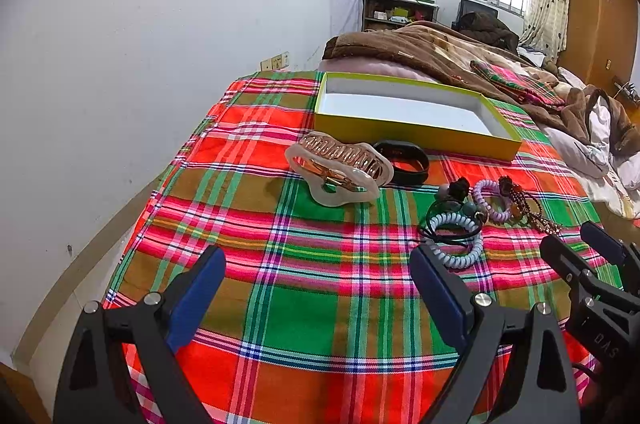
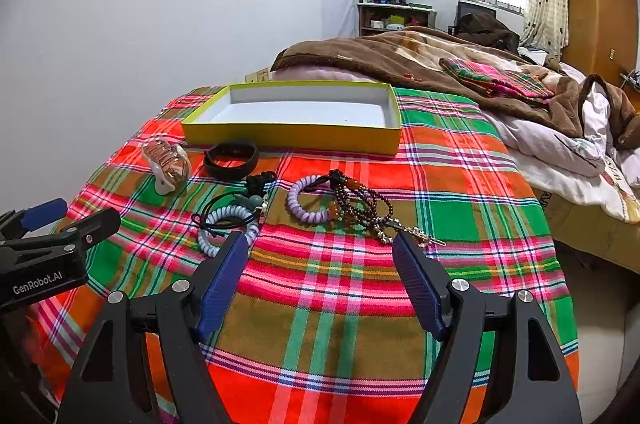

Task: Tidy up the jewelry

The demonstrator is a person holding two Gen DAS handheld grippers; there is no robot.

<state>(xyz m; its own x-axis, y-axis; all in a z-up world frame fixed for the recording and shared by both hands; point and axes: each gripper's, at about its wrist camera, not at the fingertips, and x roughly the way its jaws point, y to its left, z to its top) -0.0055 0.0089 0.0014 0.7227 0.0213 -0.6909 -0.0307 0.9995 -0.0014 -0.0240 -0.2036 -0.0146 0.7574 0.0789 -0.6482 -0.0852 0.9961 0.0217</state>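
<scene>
An empty yellow-green box (image 1: 416, 133) (image 2: 292, 137) with a white inside lies at the far end of the plaid cloth (image 1: 312, 304). In front of it are a translucent hair claw (image 1: 340, 165) (image 2: 168, 163) and a black band (image 1: 408, 163) (image 2: 232, 159). Nearer lie a pale blue spiral tie (image 1: 460, 260) (image 2: 226, 212), a purple spiral tie (image 1: 486, 187) (image 2: 298, 212) and a dark beaded string (image 1: 528, 203) (image 2: 368, 203). My left gripper (image 1: 316, 264) (image 2: 86, 214) hovers open, short of the claw. My right gripper (image 2: 320, 242) (image 1: 572, 238) is open, just short of the ties and beads.
The cloth covers the end of a bed against a white wall on the left. A brown blanket (image 2: 380, 59), a folded plaid cloth (image 2: 496, 75) and a white quilt (image 2: 560, 143) lie behind and right of the box. The cloth's right edge drops to the floor.
</scene>
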